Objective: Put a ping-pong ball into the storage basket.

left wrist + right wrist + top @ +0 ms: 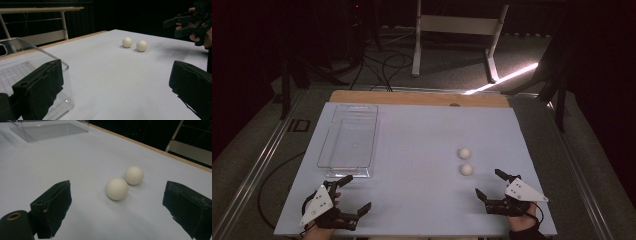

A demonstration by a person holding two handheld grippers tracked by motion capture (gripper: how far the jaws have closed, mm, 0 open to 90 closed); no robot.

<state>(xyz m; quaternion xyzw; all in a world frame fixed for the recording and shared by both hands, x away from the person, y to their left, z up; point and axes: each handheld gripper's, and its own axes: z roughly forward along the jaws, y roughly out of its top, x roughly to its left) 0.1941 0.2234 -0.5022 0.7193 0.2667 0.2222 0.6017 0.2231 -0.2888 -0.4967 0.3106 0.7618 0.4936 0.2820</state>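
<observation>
Nothing picked up yet: both grippers, left (353, 195) and right (490, 183), have fingers spread apart. Two white balls (465, 161) sit together on the surface (422, 150) before the right one, which likely must reach in and close

No text, label, brand, number or sign can be read anywhere in these views.
</observation>
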